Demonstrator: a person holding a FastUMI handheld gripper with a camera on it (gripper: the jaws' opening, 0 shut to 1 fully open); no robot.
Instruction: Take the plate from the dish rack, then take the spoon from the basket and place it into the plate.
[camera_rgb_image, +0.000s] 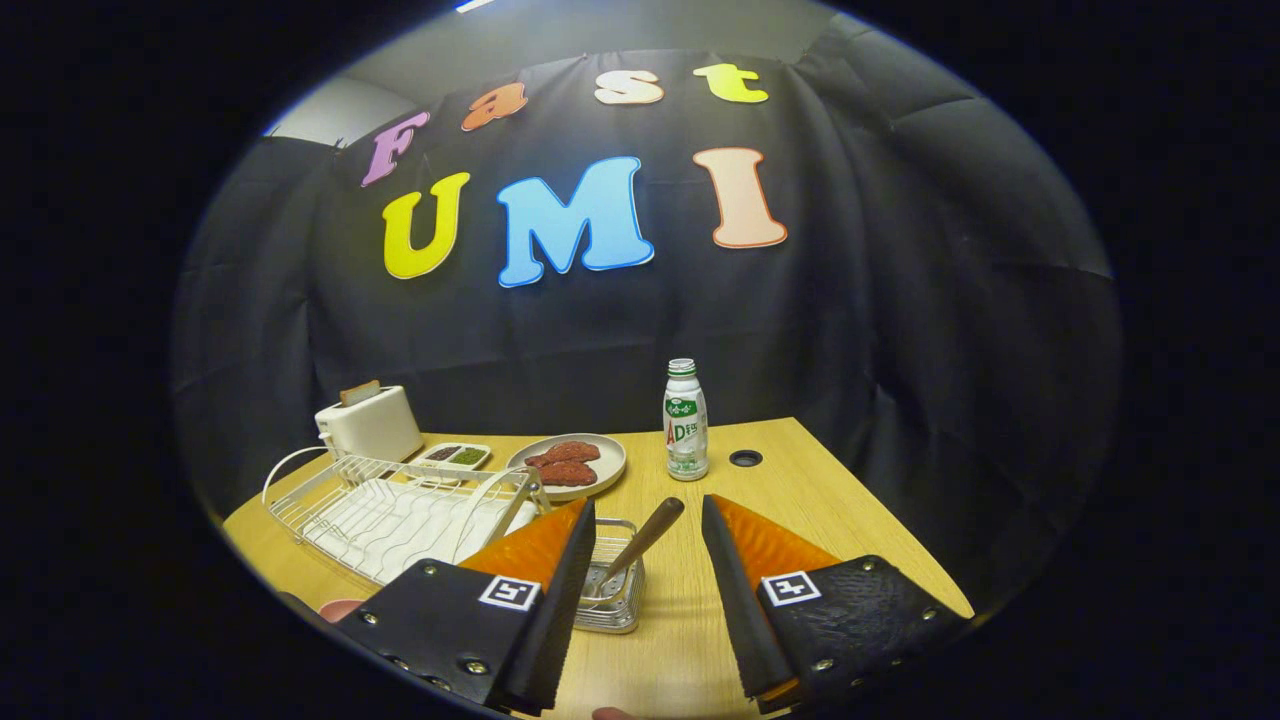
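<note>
Spoon (640, 548) upright-tilted in basket (612, 590), handle leaning toward right finger, fingers (648, 520) spread wide, empty

1. Table (800, 490): pale wood-grain top, smooth, low sheen
2. Dish rack (390, 510): thin white-coated wire, over a ribbed white plastic tray
3. Basket (612, 590): shiny metal wire
4. Spoon (645, 537): wooden-looking handle, matt, standing in the basket between the parted fingers of the gripper (648, 520)
5. Bottle (686, 420): glossy plastic with printed label
6. Toaster (370, 422): smooth cream casing
7. Booth wall (900, 330): matt, creased black cloth
</note>
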